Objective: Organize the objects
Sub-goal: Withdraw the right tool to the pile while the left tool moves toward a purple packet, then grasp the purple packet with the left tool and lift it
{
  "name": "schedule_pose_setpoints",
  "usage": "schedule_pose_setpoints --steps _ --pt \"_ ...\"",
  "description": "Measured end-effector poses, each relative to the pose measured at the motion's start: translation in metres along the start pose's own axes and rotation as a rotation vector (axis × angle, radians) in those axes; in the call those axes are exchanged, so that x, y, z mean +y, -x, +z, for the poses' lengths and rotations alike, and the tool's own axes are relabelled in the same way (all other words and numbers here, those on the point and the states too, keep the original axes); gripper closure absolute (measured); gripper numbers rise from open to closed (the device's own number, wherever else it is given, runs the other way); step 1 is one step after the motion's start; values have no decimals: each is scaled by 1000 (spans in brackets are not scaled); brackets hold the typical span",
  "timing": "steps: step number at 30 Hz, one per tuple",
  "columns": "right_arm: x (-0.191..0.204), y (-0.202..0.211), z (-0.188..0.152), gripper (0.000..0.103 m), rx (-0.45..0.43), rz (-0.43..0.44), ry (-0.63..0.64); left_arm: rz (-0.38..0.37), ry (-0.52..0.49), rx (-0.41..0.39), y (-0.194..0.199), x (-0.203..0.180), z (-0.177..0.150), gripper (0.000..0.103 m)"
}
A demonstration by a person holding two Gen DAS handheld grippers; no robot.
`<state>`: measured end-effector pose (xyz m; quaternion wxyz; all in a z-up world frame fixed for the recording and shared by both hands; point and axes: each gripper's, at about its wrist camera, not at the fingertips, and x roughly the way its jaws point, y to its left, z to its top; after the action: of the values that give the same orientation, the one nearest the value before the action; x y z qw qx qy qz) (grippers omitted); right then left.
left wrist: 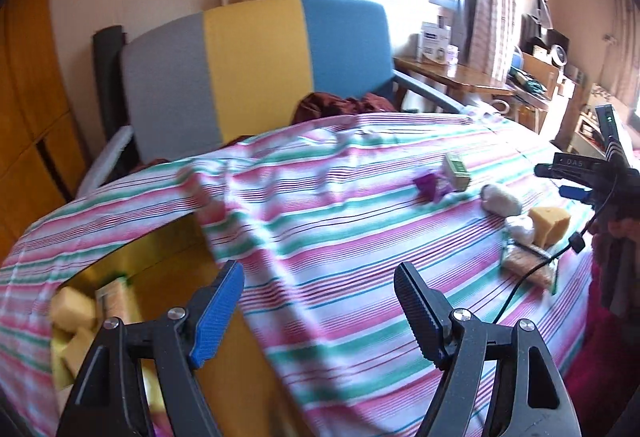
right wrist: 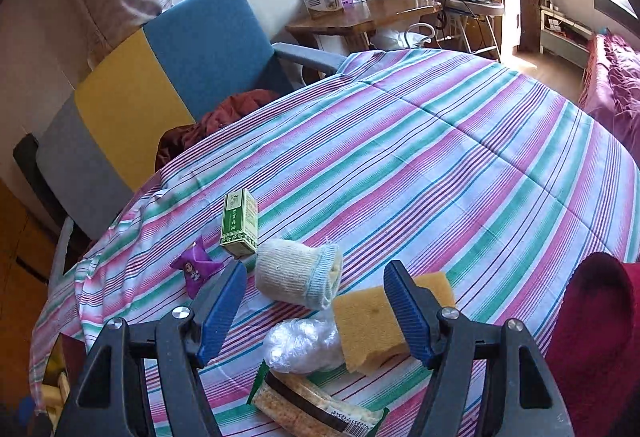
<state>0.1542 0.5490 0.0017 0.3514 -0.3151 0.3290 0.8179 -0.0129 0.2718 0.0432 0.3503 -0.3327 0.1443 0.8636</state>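
At the far left, an opening in the pink, green and white striped cloth (left wrist: 340,205) shows a yellow-walled box (left wrist: 160,269) holding yellow sponge blocks (left wrist: 72,313) and a pale carton (left wrist: 116,301); the left tongs (left wrist: 320,301) hover spread and empty just right of it, over the cloth-covered bench. Further right on the cloth lie a purple sweet wrapper (right wrist: 196,269), an upright green and cream medicine carton (right wrist: 240,223), and a cream knitted roll with a light blue cuff (right wrist: 298,273) on its side. The right tongs (right wrist: 316,309) stand spread, pinching nothing, above a crumpled clear plastic wad (right wrist: 300,345) and a green-edged packet of crackers (right wrist: 316,405). A yellow sponge wedge (right wrist: 368,329) rests just beside the plastic wad, partly behind the tongs' right finger. At the far right edge is a dark red sleeve (right wrist: 596,337)
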Motion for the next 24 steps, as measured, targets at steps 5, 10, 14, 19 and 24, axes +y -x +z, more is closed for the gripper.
schedule_pose_setpoints --steps 5,10,14,19,24 --pt "7 -3 -4 31 24 55 8 -129 37 109 -54 -32 22 29" --pt "8 -1 -4 31 16 83 -1 -241 161 262 -122 -52 41 52" --pt "5 -4 -4 31 29 101 -18 -268 238 322 -166 -69 57 61" --pt "2 -10 -3 31 58 123 -35 -252 318 316 -203 -89 75 33" --pt "5 -12 -4 31 66 138 -30 -238 331 329 -235 -107 88 33"
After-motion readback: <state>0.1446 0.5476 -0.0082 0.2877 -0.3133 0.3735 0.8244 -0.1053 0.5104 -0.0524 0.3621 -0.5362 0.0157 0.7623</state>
